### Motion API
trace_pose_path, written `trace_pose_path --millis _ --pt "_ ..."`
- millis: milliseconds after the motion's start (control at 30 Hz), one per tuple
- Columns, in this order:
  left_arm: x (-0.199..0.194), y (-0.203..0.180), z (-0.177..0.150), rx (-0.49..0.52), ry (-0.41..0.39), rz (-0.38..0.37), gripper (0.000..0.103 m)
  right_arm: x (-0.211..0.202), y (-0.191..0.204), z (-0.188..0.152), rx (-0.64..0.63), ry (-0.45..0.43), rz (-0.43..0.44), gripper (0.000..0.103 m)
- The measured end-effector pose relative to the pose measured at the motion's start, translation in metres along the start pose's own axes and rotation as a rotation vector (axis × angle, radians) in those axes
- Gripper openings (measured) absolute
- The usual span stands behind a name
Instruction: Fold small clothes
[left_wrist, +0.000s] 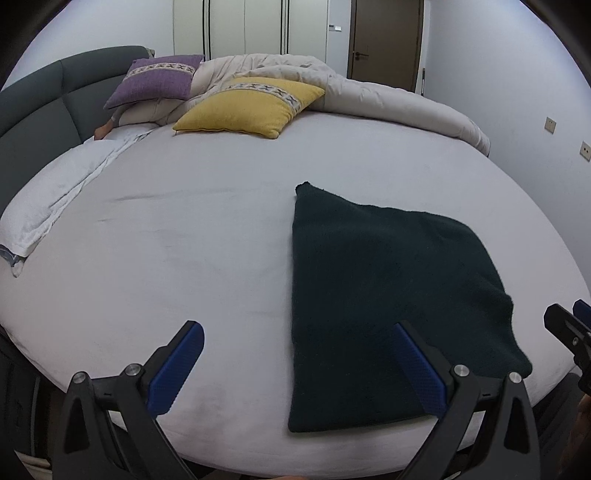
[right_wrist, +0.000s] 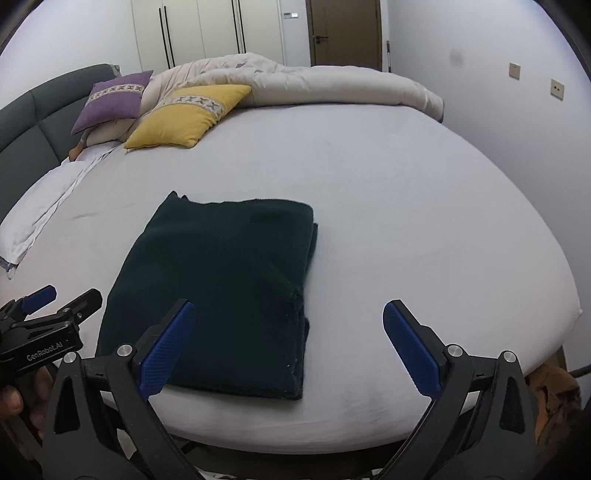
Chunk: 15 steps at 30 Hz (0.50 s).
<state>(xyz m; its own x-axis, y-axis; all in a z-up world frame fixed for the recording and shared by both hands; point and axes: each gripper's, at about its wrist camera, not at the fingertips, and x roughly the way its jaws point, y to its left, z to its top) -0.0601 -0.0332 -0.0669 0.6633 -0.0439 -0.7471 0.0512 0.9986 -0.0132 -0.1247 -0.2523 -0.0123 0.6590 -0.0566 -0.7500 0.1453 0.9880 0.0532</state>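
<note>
White walls, a wardrobe (right_wrist: 207, 29) and a brown door (right_wrist: 345, 31) stand behind a wide bed (right_wrist: 406, 206) covered with a pale sheet. Along its far side lies a bunched beige duvet (right_wrist: 332, 83), with a grey headboard (left_wrist: 40, 107) to the left. Against the duvet lean a yellow cushion (left_wrist: 251, 105) and a purple cushion (left_wrist: 159, 79), and a white pillow (left_wrist: 55, 199) lies at the left edge.

Near the front edge of the bed lies a dark green garment (right_wrist: 218, 291), folded into a flat rectangle with layered edges on its right side. The left gripper (left_wrist: 297, 338) hangs above the garment's left edge, jaws spread wide, one blue finger over the fabric and the other over bare sheet, nothing between them. The right gripper (right_wrist: 286, 314) hovers over the garment's near right corner, jaws wide apart and empty, its left finger above the cloth, its right finger beyond it.
</note>
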Motion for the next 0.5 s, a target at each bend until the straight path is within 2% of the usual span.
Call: trace_pose_path --millis 500 --pt "-0.0002 0.0020 -0.0010 0.000 -0.011 0.007 0.103 0.0067 0.0098 -0.0036 -0.059 0.007 0.002 0.102"
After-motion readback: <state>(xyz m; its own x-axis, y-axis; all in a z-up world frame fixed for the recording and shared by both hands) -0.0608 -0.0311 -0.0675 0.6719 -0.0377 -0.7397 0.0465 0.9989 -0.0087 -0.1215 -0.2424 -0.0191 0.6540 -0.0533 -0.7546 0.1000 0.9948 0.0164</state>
